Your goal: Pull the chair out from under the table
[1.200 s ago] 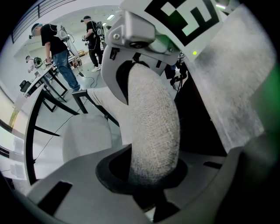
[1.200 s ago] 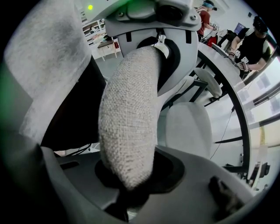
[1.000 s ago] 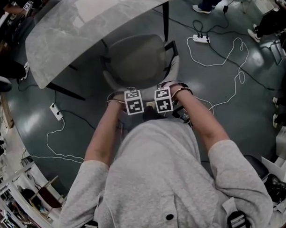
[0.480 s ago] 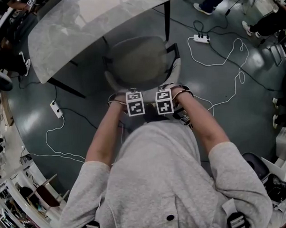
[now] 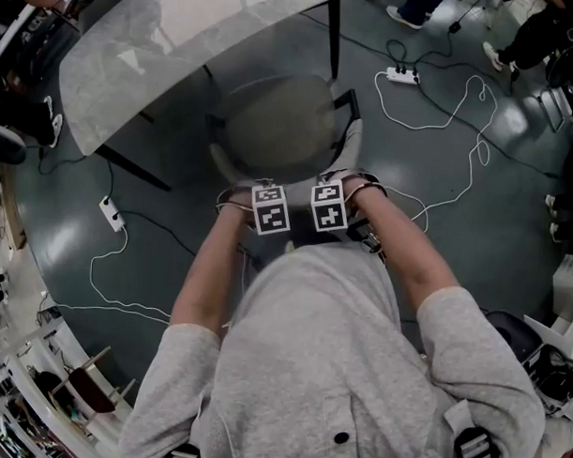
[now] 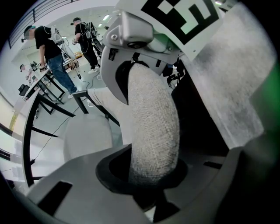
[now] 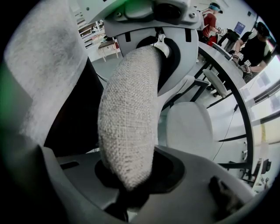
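The chair (image 5: 281, 125) stands straight ahead of me, its seat just at the near edge of the surface (image 5: 152, 50). My left tool (image 5: 270, 209) and right tool (image 5: 329, 204) sit side by side, each clamped partway closed on the padded backrest (image 6: 153, 127). Its rim runs crosswise, so I judge the pull comes straight back towards me.

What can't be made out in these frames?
- Tips of left claw and right claw: hidden in head view under marker cubes.
- Legs of chair: hidden in head view under it.
- Far end of table: cut off by head view's top edge.
- Gripper views: much of the room blocked by the chair's back and the shirt.
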The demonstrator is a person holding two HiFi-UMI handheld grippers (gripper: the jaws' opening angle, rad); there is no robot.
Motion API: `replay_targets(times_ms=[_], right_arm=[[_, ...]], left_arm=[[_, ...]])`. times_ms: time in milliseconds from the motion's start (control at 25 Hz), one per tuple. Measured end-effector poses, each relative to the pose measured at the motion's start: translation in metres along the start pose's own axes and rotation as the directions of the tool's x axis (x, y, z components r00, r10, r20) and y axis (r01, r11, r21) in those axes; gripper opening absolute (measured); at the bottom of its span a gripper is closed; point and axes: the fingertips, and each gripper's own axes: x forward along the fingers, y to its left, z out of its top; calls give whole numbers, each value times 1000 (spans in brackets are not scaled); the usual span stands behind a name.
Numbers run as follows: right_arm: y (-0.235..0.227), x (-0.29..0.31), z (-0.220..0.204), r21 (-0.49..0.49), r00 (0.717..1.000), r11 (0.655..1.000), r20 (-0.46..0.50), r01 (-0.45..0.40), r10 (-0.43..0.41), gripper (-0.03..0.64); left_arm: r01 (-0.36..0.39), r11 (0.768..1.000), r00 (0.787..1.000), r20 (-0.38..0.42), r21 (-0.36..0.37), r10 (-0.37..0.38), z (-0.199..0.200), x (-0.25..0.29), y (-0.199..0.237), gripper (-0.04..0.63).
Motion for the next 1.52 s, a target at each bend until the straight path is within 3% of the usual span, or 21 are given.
replay_targets(times_ms=[1520], right_arm=[[130,5,40,-5,1000,1000,-7,-12,12,94]], left_arm=[[9,1000,1000,-4,-9,-9,-5,7,-136,92]])
